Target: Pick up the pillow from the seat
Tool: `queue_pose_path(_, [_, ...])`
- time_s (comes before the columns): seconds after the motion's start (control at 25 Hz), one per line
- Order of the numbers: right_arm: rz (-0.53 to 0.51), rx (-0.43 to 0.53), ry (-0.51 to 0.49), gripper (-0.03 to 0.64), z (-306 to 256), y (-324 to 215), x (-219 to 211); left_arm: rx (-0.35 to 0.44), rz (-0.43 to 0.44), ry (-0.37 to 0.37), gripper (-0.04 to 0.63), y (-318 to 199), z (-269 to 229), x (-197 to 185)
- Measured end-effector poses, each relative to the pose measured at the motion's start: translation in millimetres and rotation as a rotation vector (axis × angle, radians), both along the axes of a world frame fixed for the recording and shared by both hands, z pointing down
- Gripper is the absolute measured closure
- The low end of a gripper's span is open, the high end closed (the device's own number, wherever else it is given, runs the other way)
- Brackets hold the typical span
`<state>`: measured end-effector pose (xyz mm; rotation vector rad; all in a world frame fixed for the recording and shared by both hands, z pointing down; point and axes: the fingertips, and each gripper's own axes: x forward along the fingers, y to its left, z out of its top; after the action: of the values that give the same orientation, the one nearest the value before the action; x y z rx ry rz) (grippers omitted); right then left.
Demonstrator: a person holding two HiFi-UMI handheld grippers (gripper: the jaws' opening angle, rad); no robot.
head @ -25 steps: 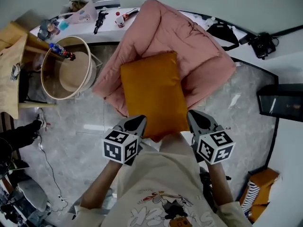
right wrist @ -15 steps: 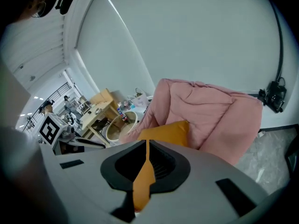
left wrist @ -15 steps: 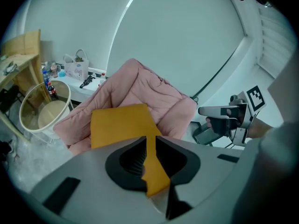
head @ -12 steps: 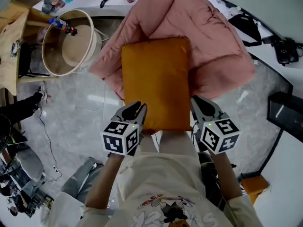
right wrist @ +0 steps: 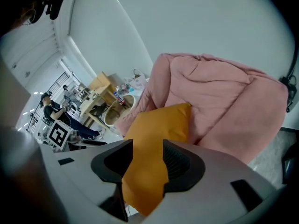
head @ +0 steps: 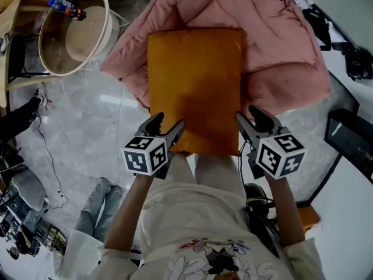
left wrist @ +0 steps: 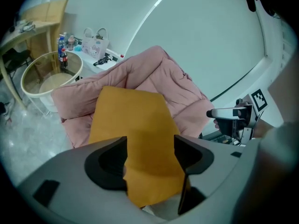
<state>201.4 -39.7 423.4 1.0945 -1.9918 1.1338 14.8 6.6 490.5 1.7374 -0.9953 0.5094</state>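
Note:
An orange pillow (head: 195, 86) lies flat on a pink padded seat (head: 280, 51), its short near edge towards me. My left gripper (head: 169, 121) is at the pillow's near left corner and my right gripper (head: 247, 113) at its near right corner. Both sets of jaws have just been opening. In the left gripper view the pillow's corner (left wrist: 131, 125) lies in the wide gap of the left gripper (left wrist: 149, 150). In the right gripper view the orange fabric (right wrist: 159, 129) runs loosely through the narrower gap of the right gripper (right wrist: 147, 155).
A round pale basket-like tub (head: 73, 31) stands left of the seat, with a bottle (head: 64, 7) on its rim. A dark box (head: 349, 139) sits at the right. A cable (head: 46, 156) trails over the marble floor, and a person's legs (head: 96, 214) show lower left.
Both grippers have come down towards the seat with the pillow's near corners. Their jaws, shut one second ago, now stand apart. The pillow lies flatter on the seat.

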Motion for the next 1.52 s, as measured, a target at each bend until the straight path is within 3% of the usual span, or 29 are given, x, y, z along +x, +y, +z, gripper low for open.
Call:
queue_pose_path(0.56, [0.027,-0.080,0.050,0.185,77,-7,-12,-0.034,-0.005,-0.039,0.142,-25,67,-30])
queue_pose_path(0.92, [0.090,-0.133,0.080,0.148,116,-7,1,-0.091,0.016,-0.063,0.072,-29,114,-50])
queue_pose_path(1.08, [0.111,-0.154,0.087,0.140,127,-8,3,-0.129,0.045,-0.050,0.002,-23,130,-51])
queue_pose_path(1.52, [0.126,-0.189,0.069,0.043,154,-7,6,-0.150,0.068,-0.021,0.000,-36,157,-48])
